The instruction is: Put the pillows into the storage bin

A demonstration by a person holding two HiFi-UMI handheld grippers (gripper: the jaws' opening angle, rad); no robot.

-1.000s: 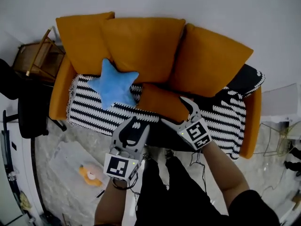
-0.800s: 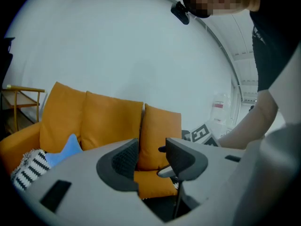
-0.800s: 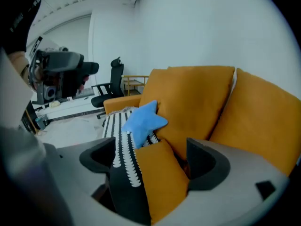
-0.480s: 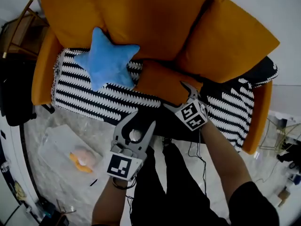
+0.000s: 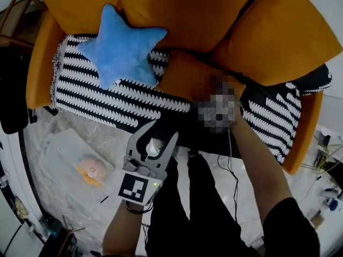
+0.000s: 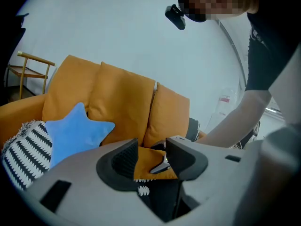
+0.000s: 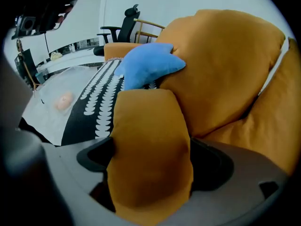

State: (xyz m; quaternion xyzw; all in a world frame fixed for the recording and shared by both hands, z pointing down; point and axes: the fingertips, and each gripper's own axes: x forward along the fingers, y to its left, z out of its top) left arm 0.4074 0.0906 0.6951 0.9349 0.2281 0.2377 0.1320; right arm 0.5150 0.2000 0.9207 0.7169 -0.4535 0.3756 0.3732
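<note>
on the sofa's striped throw [image 5: 107,98] lies the small orange pillow [image 5: 185,79]. the right gripper [image 7: 153,161], whose jaws have just been opening wide, straddles it without squeezing. the left gripper [image 5: 156,135] hangs spread and empty. likely next: close firmly, then carry it to what looks like the clear bin [image 5: 56,154] on the floor.

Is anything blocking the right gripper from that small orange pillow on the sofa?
Nothing visible does. The small orange pillow sits between the jaws of the right gripper, which have just been opening wide. The blue star pillow lies off to one side on the striped throw, clear of it.
</note>
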